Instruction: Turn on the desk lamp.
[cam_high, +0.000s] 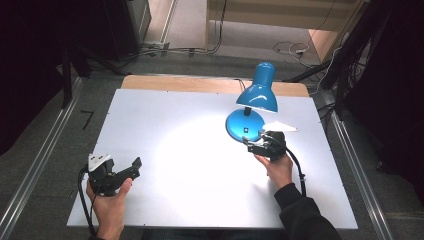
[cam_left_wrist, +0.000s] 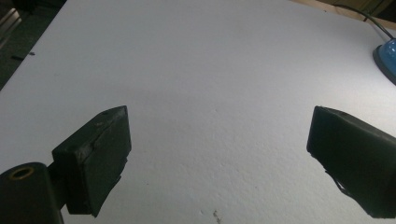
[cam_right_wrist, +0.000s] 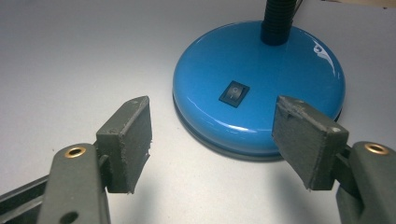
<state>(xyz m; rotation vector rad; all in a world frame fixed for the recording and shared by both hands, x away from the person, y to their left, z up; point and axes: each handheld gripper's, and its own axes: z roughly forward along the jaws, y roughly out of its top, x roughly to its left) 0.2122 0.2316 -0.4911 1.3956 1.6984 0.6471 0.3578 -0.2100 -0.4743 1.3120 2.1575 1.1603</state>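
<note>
Nearby, right tool (cam_right_wrist: 212, 135) released facing blue lamp (cam_high: 252, 102) base, left tool (cam_left_wrist: 217, 154) released over bare white table (cam_high: 190, 150)

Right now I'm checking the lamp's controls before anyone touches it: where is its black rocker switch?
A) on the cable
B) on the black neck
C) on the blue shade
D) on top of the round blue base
D: the right gripper view shows the black rocker switch set into the top of the lamp's round blue base, just in front of the black neck.
</note>
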